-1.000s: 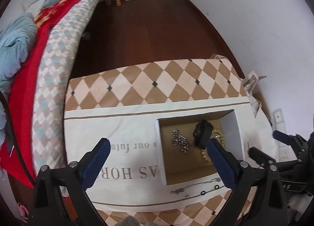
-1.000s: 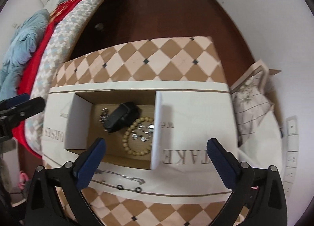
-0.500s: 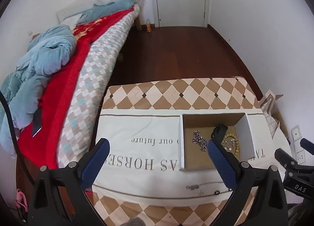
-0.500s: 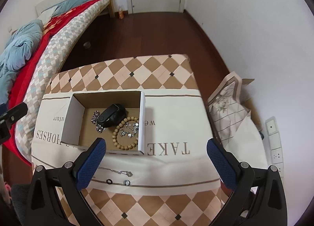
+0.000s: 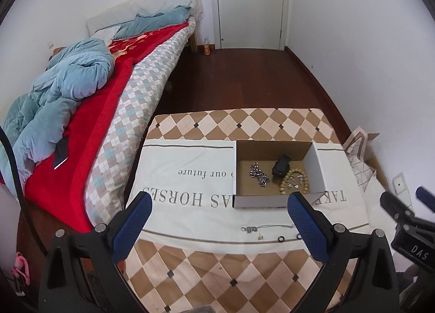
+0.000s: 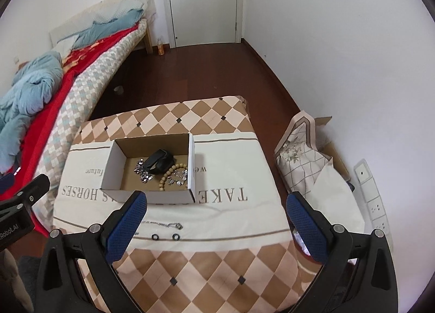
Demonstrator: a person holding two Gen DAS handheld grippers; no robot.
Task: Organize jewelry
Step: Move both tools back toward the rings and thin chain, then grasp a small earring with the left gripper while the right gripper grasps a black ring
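Note:
A white cardboard box [image 5: 318, 169] [image 6: 111, 166] stands on a lettered cloth over a checkered table. It holds a black band [image 5: 281, 165] [image 6: 159, 163], a wooden bead bracelet [image 5: 295, 183] [image 6: 170, 175] and silver chains [image 5: 258, 174] [image 6: 142, 171]. In front of the box lie a thin silver necklace [image 5: 269, 228] [image 6: 165, 224] and two small black rings [image 5: 289, 237] [image 6: 165, 236]. My left gripper [image 5: 218, 217] is open and empty, held high over the table's front. My right gripper [image 6: 216, 217] is open and empty, likewise raised.
A bed [image 5: 114, 111] with a red blanket and blue duvet runs along the left. A floral bag and cardboard [image 6: 304, 160] lean on the right wall by a socket strip [image 6: 373, 198]. A closed door [image 5: 250, 3] and a bottle [image 5: 207, 46] stand beyond the wood floor.
Both grippers have pulled back and up from the box, so the whole table and room now show. Both stay open and empty. The jewelry has not moved.

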